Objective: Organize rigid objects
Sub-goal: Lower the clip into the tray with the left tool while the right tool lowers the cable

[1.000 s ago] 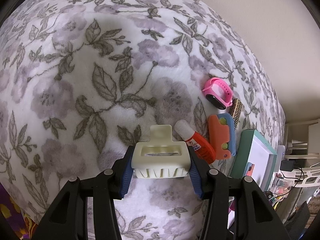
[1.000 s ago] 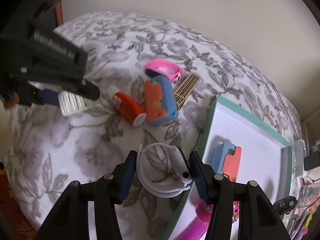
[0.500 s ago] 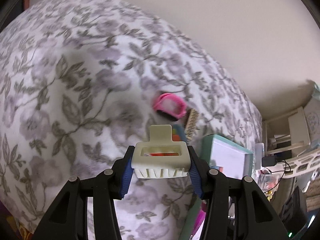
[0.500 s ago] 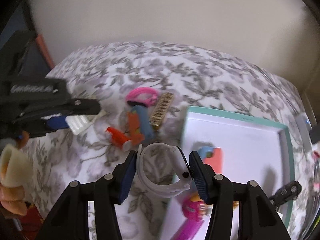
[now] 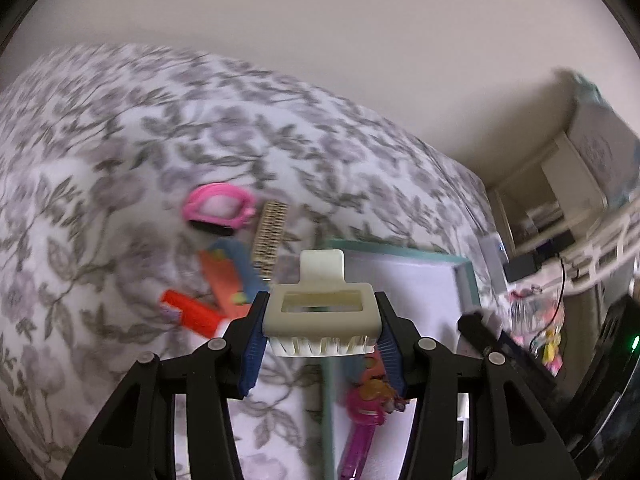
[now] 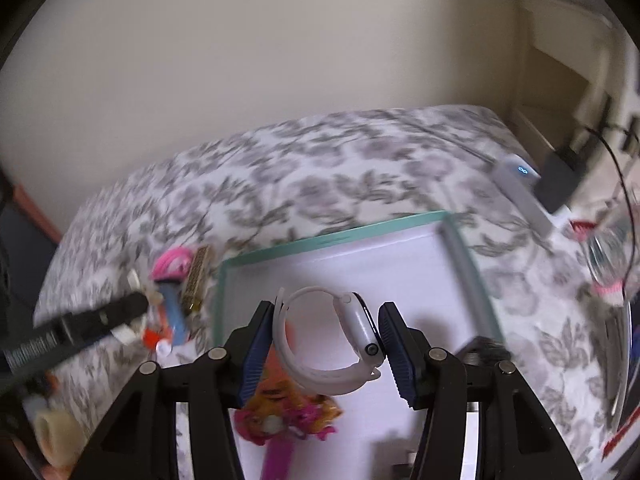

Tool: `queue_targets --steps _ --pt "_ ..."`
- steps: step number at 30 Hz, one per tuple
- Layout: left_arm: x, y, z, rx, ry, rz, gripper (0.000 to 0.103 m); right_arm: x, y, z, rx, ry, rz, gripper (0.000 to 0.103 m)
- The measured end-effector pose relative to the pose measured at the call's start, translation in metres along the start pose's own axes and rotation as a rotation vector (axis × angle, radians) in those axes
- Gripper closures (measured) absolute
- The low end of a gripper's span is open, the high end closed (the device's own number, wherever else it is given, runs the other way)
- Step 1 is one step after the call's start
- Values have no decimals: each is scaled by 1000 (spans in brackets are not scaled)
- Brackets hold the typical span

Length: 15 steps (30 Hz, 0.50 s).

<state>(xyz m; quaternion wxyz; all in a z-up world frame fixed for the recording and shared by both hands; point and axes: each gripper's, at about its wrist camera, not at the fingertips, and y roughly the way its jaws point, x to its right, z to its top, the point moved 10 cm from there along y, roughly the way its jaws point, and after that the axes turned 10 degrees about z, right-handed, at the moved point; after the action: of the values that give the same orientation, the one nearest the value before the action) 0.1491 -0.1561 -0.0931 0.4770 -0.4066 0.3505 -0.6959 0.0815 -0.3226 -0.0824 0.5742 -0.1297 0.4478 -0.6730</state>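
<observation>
Your widest surface is the floral blanket on the bed, running up to the plain wall at twelve o'clock. On it lies the teal-rimmed tray, white inside. In your right view it fills the centre. In your left view it sits at three o'clock of the loose pile.

Your left gripper has its jaws clenched on the cream hair claw, held above the tray's near-left edge. Below it, at six o'clock, a pink doll-topped toy lies in the tray.

Your right gripper has its jaws grasping the white smartwatch, its band looped between the pads, over the tray's white floor. The other gripper's black finger crosses in at nine o'clock and hides part of the pile.

That pile still lies on the blanket, left of the tray: the orange-and-blue toy, a red tube at its seven o'clock, the pink watch at twelve, and the small tan comb just beside the tray's corner.
</observation>
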Motion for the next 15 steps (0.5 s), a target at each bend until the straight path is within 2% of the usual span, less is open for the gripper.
queue_targets --steps 4,7,15 --pt "31 5 -7 11 86 -23 51 32 -11 6 32 69 -49 47" --pt "52 10 -16 6 140 -52 51 46 -15 8 46 99 -52 47" --pt "81 30 -36 -1 251 -16 51 53 -7 7 30 89 -67 46"
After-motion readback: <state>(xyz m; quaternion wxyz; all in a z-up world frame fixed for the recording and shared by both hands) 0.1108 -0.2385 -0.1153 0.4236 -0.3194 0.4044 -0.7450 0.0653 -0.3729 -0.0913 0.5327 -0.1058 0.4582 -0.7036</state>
